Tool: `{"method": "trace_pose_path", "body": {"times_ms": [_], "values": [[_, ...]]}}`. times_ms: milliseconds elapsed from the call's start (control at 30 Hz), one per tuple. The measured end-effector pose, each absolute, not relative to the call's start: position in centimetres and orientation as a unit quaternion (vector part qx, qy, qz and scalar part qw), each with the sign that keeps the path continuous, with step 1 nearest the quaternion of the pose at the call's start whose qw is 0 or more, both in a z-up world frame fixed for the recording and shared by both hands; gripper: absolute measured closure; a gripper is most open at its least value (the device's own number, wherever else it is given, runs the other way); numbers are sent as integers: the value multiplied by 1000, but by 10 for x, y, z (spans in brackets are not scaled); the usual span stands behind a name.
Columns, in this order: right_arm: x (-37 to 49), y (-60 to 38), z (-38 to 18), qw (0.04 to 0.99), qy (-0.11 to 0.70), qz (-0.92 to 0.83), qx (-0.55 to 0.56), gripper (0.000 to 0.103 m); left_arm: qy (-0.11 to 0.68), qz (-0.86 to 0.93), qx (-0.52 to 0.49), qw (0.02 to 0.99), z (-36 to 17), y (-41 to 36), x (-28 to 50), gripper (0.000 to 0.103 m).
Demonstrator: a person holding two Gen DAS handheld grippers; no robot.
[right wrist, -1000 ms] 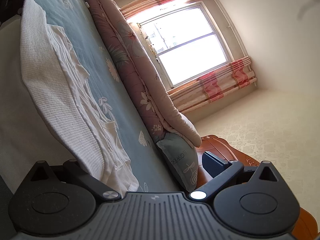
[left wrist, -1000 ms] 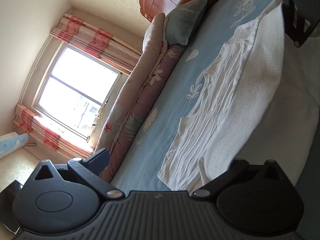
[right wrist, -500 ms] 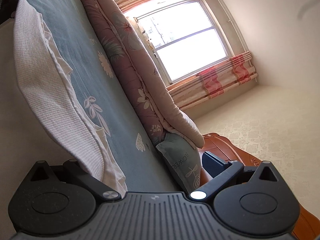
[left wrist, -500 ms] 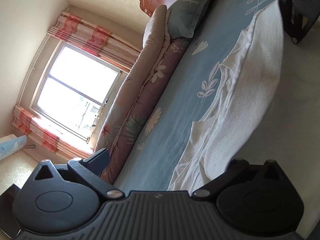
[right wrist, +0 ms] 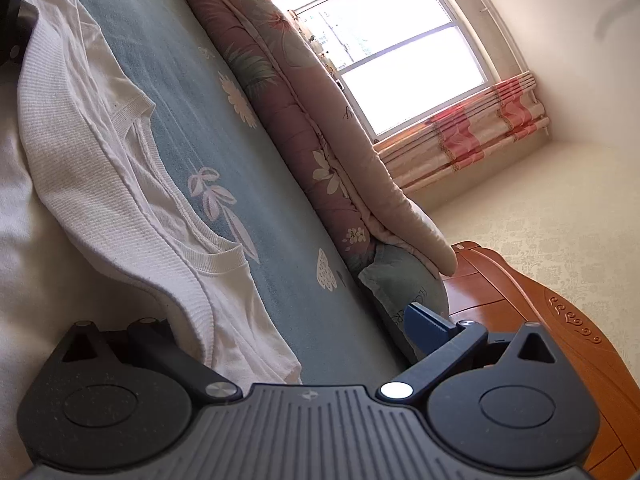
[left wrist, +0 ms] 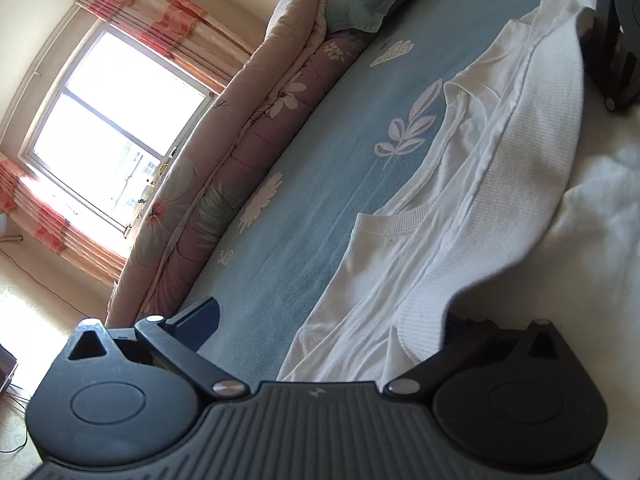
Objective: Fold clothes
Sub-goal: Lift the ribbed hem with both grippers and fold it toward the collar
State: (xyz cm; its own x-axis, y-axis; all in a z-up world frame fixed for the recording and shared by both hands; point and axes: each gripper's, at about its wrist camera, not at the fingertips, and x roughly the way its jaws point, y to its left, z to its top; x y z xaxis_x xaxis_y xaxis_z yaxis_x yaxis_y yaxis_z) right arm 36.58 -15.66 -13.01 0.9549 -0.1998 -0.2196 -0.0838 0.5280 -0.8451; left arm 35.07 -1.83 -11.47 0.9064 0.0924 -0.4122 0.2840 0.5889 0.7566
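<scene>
Item: fold of one garment, in progress.

- Window, rolled floral quilt: far side of the bed, not involved.
- Blue sheet: work surface, bare between the quilt and the garment.
- Left gripper: fingers spread wide, clamping nothing. The outer finger hangs free over the sheet. The inner finger is hidden under the raised hem, so contact there cannot be told.
- White T-shirt: lies lengthwise on the sheet with its neckline flat. One long ribbed panel is turned over the body and arches up off it, not pressed flat.
- Right gripper: at the other end of the same panel, fingers likewise apart and gripping nothing. One finger shows and the other sits under cloth.

Status, as a judgement: the first lengthwise fold is laid over but not smoothed. Left to do: flatten it, fold the opposite side, then fold crosswise.
</scene>
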Motion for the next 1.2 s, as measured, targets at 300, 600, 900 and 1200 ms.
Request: {"method": "trace_pose_path", "body": {"times_ms": [300,600,900,1200], "values": [[314,-182,-114,868,173,18,-465,0,211,-86,425,876,-92,-8,311,1],[304,-194,-118,855,198,61,-476,0,255,-129,401,871,-100,-1,307,0],[374,-202,-88,873,163,23,-460,0,254,-54,354,899,-77,25,374,1],[402,-210,-78,888,199,33,-413,0,270,-134,321,898,-56,48,326,1]]}}
